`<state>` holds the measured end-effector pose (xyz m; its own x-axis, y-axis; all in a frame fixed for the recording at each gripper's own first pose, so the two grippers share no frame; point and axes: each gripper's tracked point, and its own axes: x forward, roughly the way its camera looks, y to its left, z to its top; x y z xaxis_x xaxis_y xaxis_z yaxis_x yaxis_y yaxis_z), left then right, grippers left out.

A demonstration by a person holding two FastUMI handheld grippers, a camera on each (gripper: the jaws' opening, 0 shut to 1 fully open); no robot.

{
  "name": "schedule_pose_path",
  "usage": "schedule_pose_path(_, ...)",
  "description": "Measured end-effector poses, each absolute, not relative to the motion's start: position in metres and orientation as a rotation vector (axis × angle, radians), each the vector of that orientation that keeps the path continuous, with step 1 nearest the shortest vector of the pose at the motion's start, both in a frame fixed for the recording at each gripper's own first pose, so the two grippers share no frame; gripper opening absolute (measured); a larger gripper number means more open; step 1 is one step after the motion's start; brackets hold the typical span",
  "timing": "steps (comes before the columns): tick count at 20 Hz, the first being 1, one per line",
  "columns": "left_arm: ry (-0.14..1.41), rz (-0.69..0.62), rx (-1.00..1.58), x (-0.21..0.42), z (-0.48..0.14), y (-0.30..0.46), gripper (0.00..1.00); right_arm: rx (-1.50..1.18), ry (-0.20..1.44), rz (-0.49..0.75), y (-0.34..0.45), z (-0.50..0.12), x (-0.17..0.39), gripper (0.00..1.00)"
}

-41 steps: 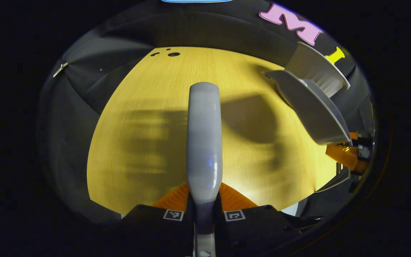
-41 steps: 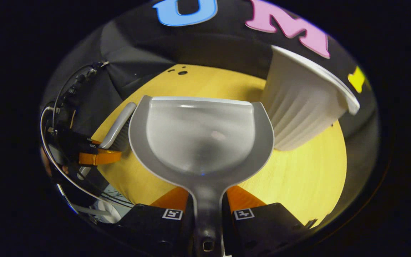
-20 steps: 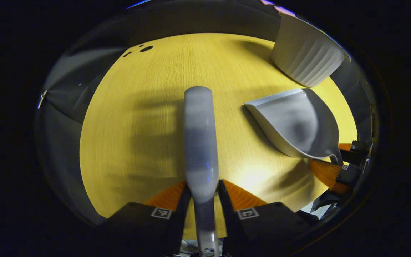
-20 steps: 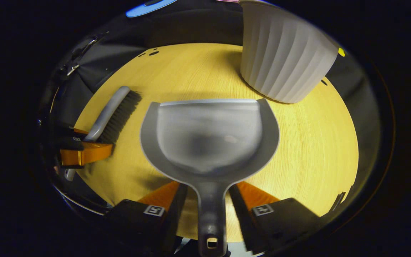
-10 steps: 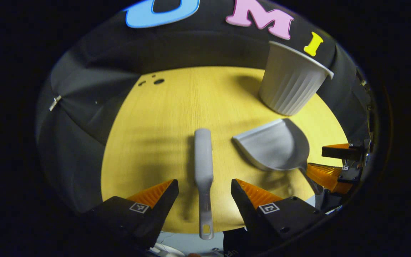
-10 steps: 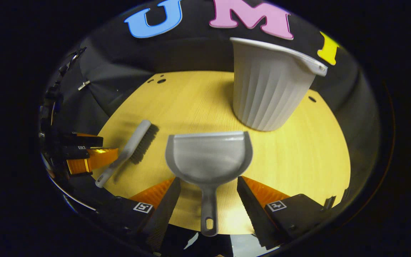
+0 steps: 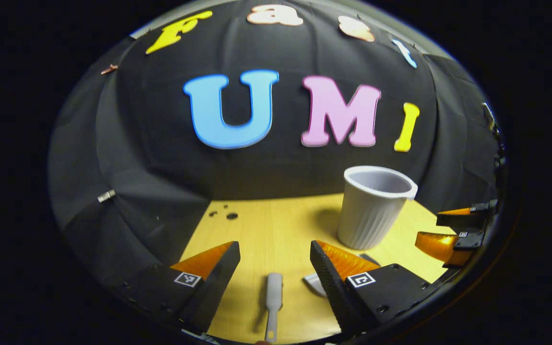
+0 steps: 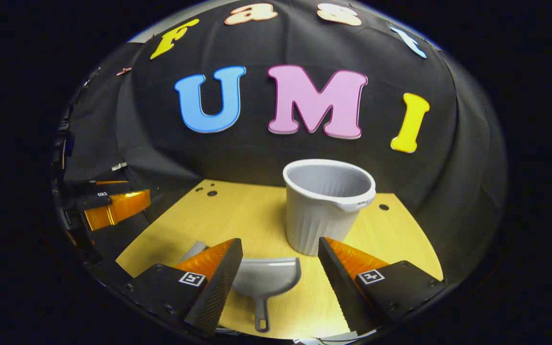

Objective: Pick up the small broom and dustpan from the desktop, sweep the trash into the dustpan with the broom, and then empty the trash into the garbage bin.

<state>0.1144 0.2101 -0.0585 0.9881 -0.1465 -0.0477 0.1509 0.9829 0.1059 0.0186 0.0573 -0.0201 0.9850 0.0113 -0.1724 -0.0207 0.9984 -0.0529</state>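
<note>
Lying free: broom [image 7: 273, 293], dustpan [image 8: 266, 279].

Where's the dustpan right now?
The dustpan lies flat on the desktop in the right gripper view, below the open right tool, just before the garbage bin.

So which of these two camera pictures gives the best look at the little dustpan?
The right gripper view: the dustpan lies flat on the table between that gripper's open fingers, pan and handle both visible. In the left gripper view just a sliver of it peeks out beside one finger, next to the broom.
</note>
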Motion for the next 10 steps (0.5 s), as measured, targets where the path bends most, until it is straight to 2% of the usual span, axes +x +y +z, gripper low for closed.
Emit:
schedule_pose_path(6, -0.192, -0.087, 0.098, 0.071, -0.027, 0.211, 0.94, 0.002, -0.043, 0.021, 0.06, 0.032, -0.017, 0.98)
schedule_pose_path(10, -0.181, -0.139, 0.077, 0.079, -0.041, 0.207, 0.95, -0.001, -0.04, -0.005, 0.053, 0.028, -0.027, 0.98)
